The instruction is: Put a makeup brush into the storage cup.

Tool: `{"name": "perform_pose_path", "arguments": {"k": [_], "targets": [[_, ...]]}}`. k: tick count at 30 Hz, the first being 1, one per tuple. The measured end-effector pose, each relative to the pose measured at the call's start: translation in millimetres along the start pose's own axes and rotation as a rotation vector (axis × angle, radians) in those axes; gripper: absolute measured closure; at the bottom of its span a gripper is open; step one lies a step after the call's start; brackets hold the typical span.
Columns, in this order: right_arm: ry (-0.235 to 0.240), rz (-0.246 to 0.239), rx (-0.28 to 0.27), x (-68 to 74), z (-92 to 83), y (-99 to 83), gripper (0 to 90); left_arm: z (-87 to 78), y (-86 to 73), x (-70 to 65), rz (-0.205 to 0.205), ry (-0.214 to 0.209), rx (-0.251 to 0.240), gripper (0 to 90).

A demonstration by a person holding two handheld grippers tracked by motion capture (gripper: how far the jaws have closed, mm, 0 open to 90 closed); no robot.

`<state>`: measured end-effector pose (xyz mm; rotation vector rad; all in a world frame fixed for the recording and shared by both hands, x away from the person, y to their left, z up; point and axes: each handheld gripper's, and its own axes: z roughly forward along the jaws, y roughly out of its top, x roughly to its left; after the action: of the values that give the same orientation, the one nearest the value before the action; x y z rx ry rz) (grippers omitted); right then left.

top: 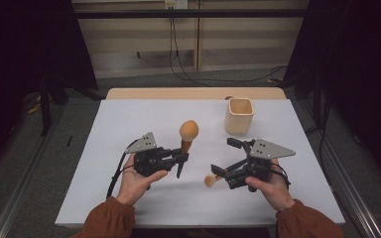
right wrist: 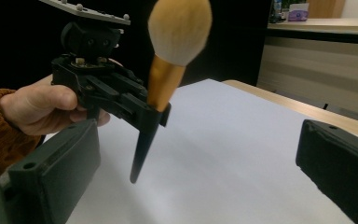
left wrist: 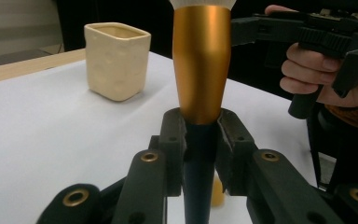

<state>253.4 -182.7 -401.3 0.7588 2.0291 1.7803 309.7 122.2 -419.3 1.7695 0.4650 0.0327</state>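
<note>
Brush (top: 187,136): upright, long axis vertical, bristle head up, dark handle tip down.
Left gripper (top: 181,158): fingers (left wrist: 175,140) clamped on the handle.
Right gripper (top: 223,159): fingers wide apart, empty.
Room: bare counter (top: 129,124) all round (cup (top: 239,115) stands well beyond).

White-covered table (top: 129,124), wooden strip along far edge. Cream square cup (top: 239,115) standing far right. Small brush (top: 210,180) near, right of centre.

There are two makeup brushes: a large brush (top: 188,135) with a gold collar and a black handle, and a small brush (top: 210,180). One cream square cup (top: 239,115) stands on the one white desk (top: 129,119). Two grippers: left gripper (top: 180,157), right gripper (top: 226,158).
</note>
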Motion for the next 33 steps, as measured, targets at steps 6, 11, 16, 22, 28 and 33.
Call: {"name": "perform_pose_path", "arguments": {"k": [6, 11, 16, 22, 28, 33], "targets": [[0.026, -0.006, -0.006, 0.7, 12.3, 6.5, 0.0, 10.4, 3.9, -5.1, 0.008, -0.021, -0.003, 74.3], [0.043, 0.007, 0.007, -1.5, 20.9, 9.6, 0.0, 20.1, 7.8, -7.3, 0.004, -0.035, -0.014, 74.3], [0.042, 0.020, 0.002, -5.9, 23.8, 18.1, 0.0, 29.1, 10.1, -9.1, 0.027, -0.046, 0.005, 74.3], [0.045, 0.025, 0.019, -10.4, 31.9, 20.8, 3.1, 30.2, 10.5, -9.6, 0.031, -0.044, -0.013, 74.3], [0.076, 0.055, 0.030, -13.9, 42.5, 19.2, 17.7, 34.1, 9.0, -10.7, 0.037, -0.053, -0.008, 74.3], [0.102, 0.102, 0.047, -14.7, 45.9, 10.5, 27.2, 35.6, 6.4, -10.3, 0.042, -0.063, 0.007, 74.3]]}}
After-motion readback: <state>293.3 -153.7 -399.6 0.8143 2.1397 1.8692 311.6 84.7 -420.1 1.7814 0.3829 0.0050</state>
